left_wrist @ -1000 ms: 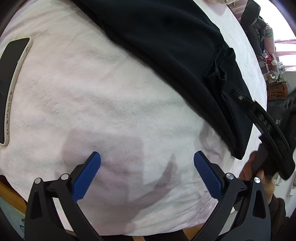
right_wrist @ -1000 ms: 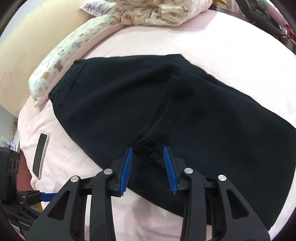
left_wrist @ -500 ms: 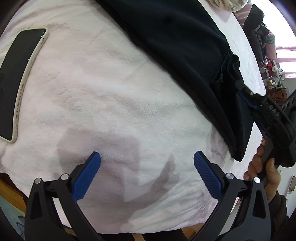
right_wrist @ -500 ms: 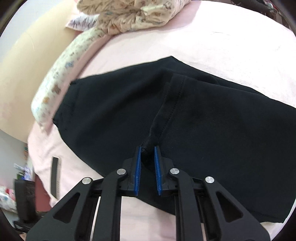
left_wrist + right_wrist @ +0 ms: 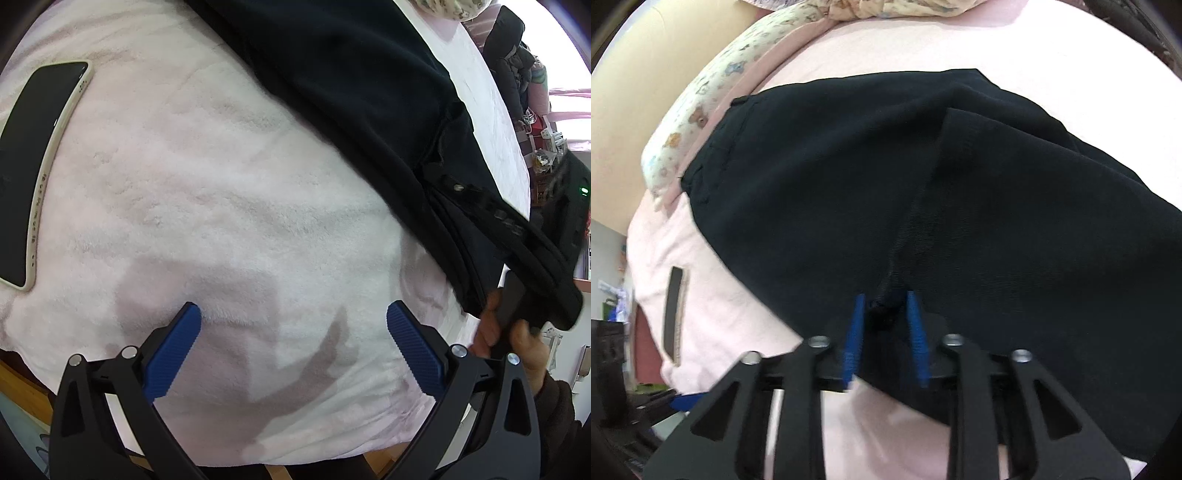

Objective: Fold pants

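While the black pants (image 5: 960, 206) are lying spread on the pink blanket (image 5: 207, 199), barely folded, the right gripper (image 5: 884, 317) is sitting at their near edge, its jaws opening around a bunched fold of cloth between the pads. Well to that edge's left, the left gripper (image 5: 293, 332) is hovering wide apart over bare blanket, holding nothing. Nearly all the folding is remaining.

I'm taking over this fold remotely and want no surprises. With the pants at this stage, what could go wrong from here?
1. The right gripper has only a narrow ridge of the black fabric pants between its jaws, and they are opening, so the ridge may slip out.
2. The cream-cased smartphone lies on the pink fleece blanket near the pants; a swung leg could sweep it off.
3. The left gripper hangs open over bare blanket, so nothing anchors the pants.
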`<state>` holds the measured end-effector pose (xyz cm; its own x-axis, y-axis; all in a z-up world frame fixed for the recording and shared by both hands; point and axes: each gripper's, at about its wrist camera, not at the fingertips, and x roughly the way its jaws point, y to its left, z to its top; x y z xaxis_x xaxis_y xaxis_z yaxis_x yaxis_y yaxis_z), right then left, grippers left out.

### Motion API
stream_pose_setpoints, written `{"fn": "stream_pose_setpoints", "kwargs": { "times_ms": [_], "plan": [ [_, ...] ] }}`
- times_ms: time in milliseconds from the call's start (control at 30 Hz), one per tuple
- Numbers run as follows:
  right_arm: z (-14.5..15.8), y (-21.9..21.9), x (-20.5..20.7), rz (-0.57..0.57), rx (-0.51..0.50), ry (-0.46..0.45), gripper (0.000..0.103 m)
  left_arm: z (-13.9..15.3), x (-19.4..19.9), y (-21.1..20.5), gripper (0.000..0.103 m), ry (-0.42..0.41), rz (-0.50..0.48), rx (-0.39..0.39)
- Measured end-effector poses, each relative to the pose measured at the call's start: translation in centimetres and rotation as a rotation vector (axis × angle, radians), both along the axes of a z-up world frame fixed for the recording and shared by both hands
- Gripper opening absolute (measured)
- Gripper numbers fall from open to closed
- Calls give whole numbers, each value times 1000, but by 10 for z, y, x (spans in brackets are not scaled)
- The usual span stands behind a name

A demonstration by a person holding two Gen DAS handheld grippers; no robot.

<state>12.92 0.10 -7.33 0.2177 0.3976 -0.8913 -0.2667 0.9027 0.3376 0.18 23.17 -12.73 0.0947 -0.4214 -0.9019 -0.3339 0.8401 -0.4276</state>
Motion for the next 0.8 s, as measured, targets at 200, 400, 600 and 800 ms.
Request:
{"fn": "stream_pose_setpoints", "kwargs": {
  "times_ms": [200, 400, 600, 800],
  "plan": [
    [41, -35, 8, -151, 117, -148, 34, 1, 2, -2, 101, -4, 3, -16],
    [-6, -18, 53, -141, -157, -76, 34, 3, 1, -6, 101, -16, -18, -40],
    [-14, -14, 66, -92, -189, -23, 34, 9, 4, -14, 101, -50, -68, 3],
    [10, -13, 39, -60, -147, -28, 34, 11, 5, -13, 101, -45, -87, 58]
  ]
}}
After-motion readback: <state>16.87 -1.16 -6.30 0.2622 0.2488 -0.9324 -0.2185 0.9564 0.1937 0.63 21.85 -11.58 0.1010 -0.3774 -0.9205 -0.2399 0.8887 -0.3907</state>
